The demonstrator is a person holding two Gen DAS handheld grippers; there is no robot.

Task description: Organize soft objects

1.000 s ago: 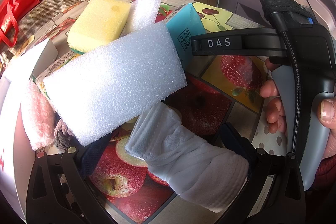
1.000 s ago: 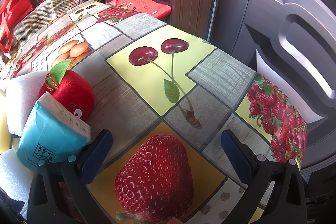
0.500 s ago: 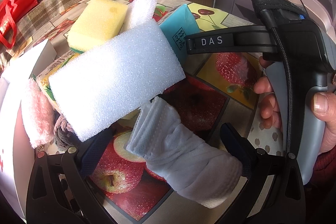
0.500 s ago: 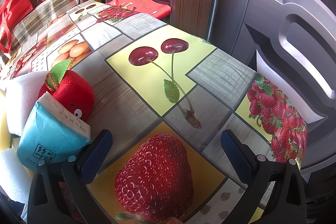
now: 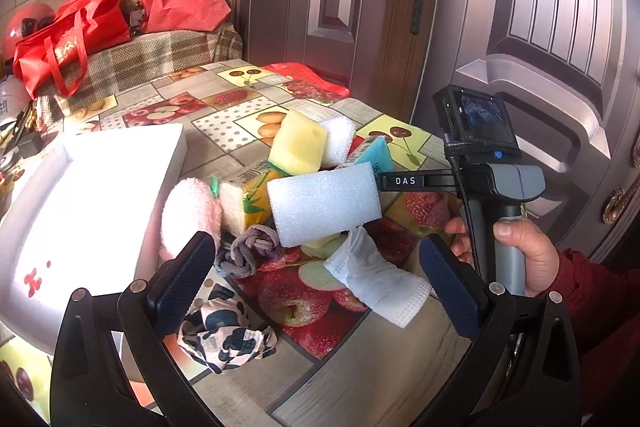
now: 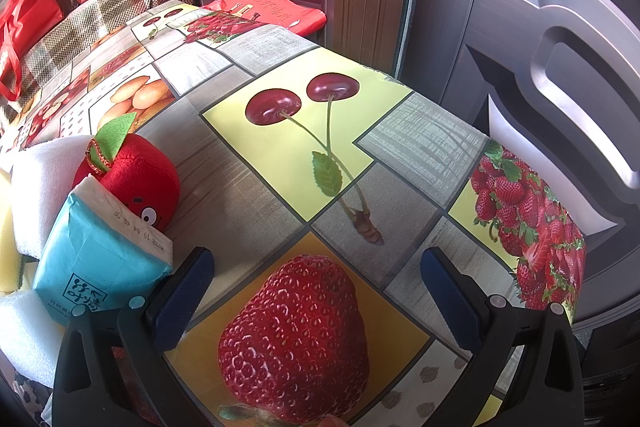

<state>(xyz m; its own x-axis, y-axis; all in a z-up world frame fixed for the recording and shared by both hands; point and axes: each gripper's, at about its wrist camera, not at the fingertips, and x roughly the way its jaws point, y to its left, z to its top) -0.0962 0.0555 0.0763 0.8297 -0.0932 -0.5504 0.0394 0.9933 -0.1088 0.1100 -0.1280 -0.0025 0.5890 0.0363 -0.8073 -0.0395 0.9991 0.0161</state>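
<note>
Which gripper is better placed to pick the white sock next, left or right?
Left. The left gripper, jaws open, faces the white sock. The right gripper faces only bare tablecloth.

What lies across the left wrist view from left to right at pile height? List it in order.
White foam box → pink fluffy ball → yellow tissue pack → white foam block → right gripper's handle, held in a hand.
</note>
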